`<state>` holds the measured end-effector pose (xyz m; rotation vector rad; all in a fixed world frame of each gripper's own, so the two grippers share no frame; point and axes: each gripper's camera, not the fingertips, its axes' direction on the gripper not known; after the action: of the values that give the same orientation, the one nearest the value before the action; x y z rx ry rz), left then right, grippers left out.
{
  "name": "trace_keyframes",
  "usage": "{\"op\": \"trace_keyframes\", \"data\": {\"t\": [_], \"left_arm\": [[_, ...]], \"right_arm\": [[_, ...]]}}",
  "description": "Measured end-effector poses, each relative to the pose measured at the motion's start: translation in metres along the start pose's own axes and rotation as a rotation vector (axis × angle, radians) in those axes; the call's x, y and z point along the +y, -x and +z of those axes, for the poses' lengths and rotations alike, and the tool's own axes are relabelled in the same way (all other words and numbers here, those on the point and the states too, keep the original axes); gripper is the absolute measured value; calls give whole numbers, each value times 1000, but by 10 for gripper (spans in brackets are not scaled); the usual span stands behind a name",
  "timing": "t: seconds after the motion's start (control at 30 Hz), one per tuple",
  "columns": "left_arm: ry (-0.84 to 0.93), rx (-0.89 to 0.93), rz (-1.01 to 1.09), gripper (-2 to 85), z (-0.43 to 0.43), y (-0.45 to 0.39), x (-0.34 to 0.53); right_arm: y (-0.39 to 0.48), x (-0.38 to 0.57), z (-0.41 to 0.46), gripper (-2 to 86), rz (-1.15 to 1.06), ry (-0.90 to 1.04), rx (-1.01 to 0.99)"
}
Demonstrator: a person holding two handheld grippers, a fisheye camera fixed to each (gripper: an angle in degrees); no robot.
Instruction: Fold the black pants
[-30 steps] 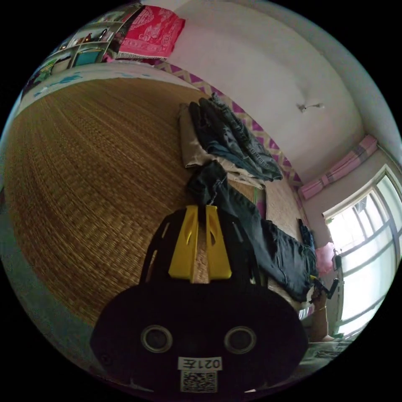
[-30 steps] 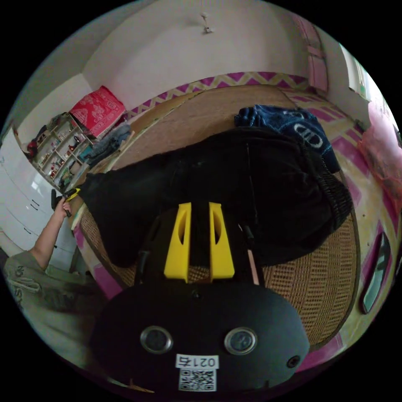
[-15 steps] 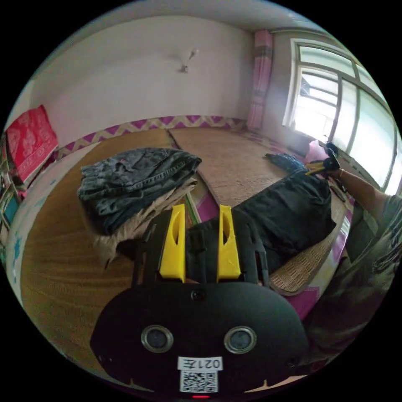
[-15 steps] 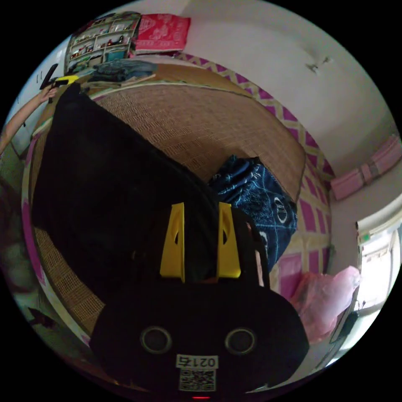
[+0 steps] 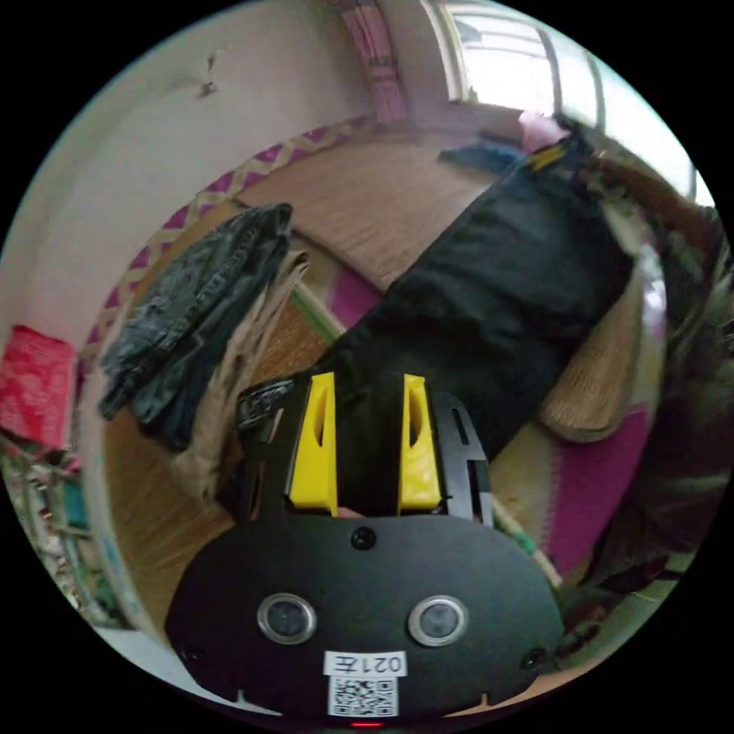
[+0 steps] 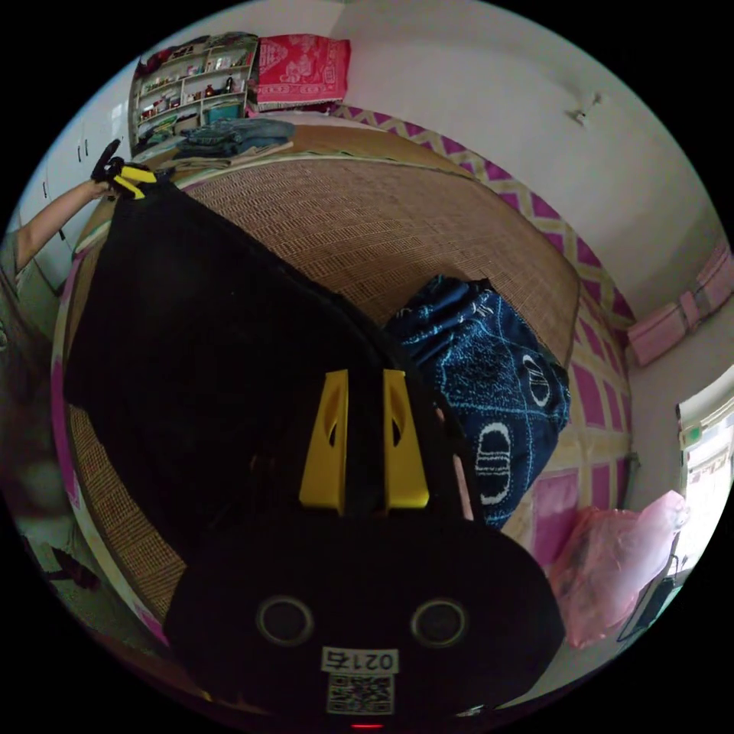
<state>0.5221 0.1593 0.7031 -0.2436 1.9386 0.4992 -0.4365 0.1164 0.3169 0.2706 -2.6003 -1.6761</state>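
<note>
We held the pants [image 5: 497, 283] stretched between both grippers above the woven mat [image 6: 367, 229]. Our left gripper [image 5: 368, 397] was clamped on one end of the pants, our right gripper [image 6: 364, 397] on the other end. A stack of jeans [image 5: 191, 306] lay near the left end, a blue towel [image 6: 489, 382] just beside the right.

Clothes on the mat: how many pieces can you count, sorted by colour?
Black: 1, the pants, stretched between the left gripper and right gripper.
Navy patterned: 1, a garment beside the pants.
Blue denim: at least 1, the jeans; the stack hides any layers.
Beige: 1, a folded piece under the jeans.
Total: at least 4.
</note>
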Motion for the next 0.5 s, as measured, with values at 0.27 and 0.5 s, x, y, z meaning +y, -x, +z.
{"op": "trace_keyframes", "data": {"t": [0.27, 0.5], "left_arm": [[1, -478, -960, 22, -65, 40, 133], [-282, -127, -769, 0, -90, 30, 125]], "right_arm": [[3, 0, -3, 76, 6, 4, 43], [-7, 5, -7, 86, 40, 5, 37]]}}
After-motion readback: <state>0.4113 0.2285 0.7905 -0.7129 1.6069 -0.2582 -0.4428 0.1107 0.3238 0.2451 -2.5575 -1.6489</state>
